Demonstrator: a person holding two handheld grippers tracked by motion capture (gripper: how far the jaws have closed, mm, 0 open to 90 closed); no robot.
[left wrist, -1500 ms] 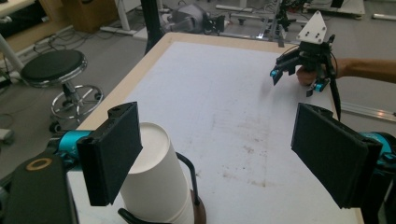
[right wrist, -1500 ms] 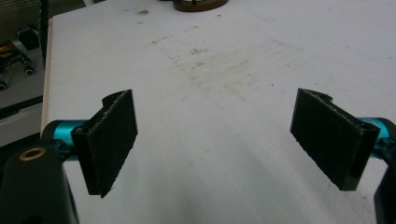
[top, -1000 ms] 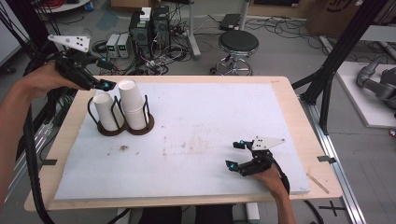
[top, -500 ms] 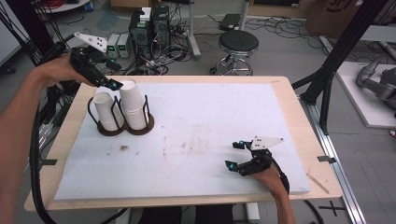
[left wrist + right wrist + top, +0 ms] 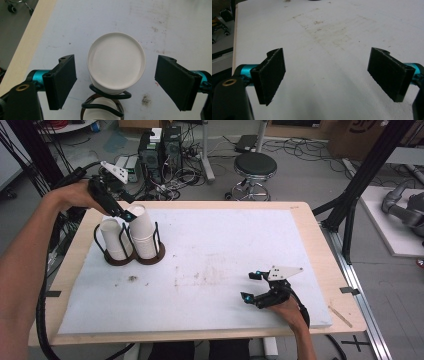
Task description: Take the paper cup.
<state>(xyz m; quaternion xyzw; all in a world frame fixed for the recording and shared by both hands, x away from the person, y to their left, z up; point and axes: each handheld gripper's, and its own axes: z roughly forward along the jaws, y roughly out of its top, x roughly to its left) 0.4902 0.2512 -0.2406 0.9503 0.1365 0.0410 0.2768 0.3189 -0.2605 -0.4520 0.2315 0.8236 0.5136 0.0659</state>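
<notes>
The paper cup I am after stands upside down in the wire rack, in the slot nearer the middle of the white mat, its flat bottom facing up at me. A second cup fills the rack's other slot, toward the table edge.

My left gripper hangs right over the rack. Its jaws have just been closing in, yet they are open, one black pad on each side of the cup and neither touching it.

My right gripper rests far from the rack, near the front corner of the mat, jaws spread wide with nothing between them.

The cup looks light and thin-walled, so I judge it will crush or go oval if I squeeze hard. The smooth paper could slip too. I would take it just below the stiff bottom rim, where the wall is braced, press gently, and lift straight up so it clears the rack's wire loops without dragging the rack along.
</notes>
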